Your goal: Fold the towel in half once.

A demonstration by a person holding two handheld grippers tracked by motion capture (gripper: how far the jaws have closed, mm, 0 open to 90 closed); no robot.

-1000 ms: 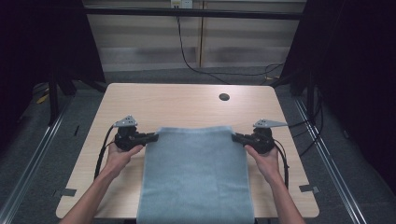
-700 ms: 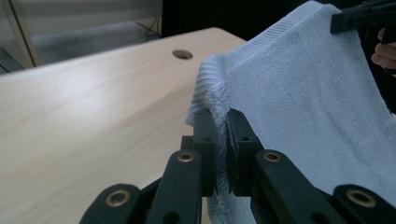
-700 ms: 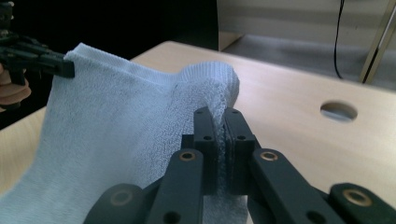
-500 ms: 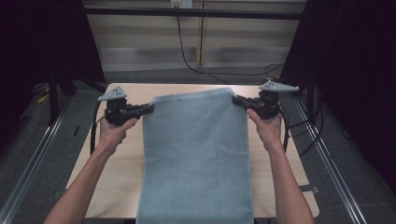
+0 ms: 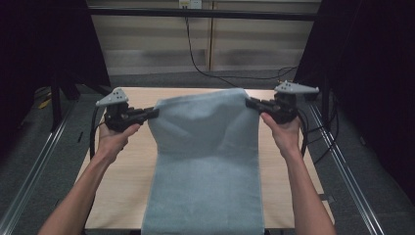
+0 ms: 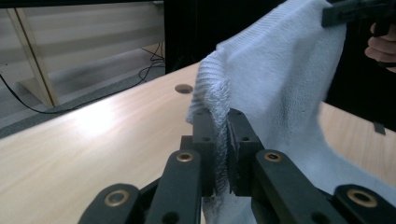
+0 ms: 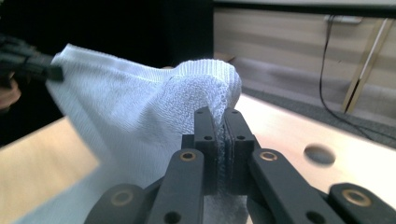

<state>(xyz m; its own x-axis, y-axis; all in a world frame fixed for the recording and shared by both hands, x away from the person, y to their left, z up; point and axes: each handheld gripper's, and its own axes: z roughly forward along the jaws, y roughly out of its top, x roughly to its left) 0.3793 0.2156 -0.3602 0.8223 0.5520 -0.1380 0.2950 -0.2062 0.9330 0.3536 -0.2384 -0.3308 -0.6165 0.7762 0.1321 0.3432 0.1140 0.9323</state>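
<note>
A pale blue-grey towel [image 5: 203,161] hangs between my two grippers above the wooden table [image 5: 117,186], its lower part trailing over the table's near edge. My left gripper [image 5: 155,112] is shut on the towel's far left corner. My right gripper [image 5: 248,102] is shut on the far right corner. In the left gripper view the black jaws pinch the towel's [image 6: 280,88] edge at the left gripper [image 6: 225,140], and the other gripper holds the far corner at upper right. In the right gripper view the right gripper [image 7: 222,140] clamps a bunched towel [image 7: 140,121] corner.
A round dark hole [image 6: 183,88] lies in the tabletop behind the towel, also seen as the hole [image 7: 319,154] in the right gripper view. Metal rails [image 5: 34,161] run along both sides of the table. Cables [image 5: 205,63] trail on the floor beyond the far edge.
Both hands have lifted the towel's far edge up off the table and away from me. The towel lay flat before and now hangs raised and sagging between the grippers.
</note>
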